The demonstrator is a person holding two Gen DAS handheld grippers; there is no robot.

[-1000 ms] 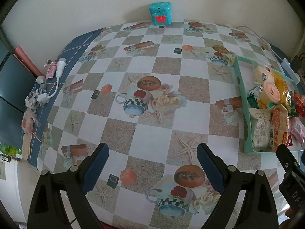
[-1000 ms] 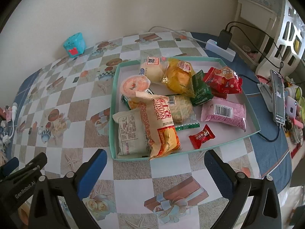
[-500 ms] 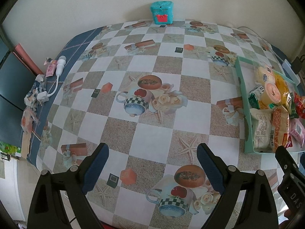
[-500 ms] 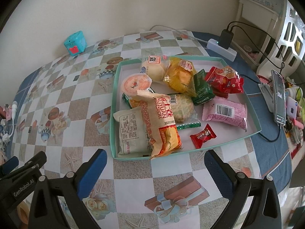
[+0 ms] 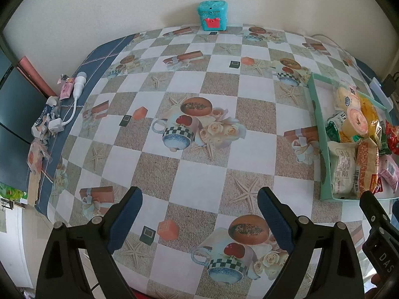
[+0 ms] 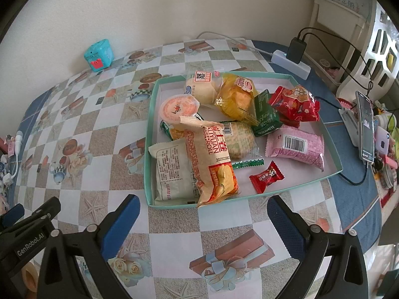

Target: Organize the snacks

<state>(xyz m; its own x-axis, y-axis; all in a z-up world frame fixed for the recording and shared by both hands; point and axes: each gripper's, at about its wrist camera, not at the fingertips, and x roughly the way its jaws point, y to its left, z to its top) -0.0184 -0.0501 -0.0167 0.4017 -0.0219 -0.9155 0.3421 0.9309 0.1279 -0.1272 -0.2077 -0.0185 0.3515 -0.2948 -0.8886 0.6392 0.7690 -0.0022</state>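
Lying beyond the wide-open, empty right gripper (image 6: 202, 218), snack tray (image 6: 149, 149); left gripper (image 5: 199, 209) also open

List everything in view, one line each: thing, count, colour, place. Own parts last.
tray: one, teal, on the table's right half.
snack packets: about a dozen, mixed colours, piled inside the tray.
small box: one, teal with red front, far edge by the wall.
tablecloth: one, checked, covering the table.
power strip: one, white, behind the tray.
phone: one, dark, right of the tray.
left claw: one, black and blue, open, over bare cloth.
right claw: one, black and blue, open, before the tray.
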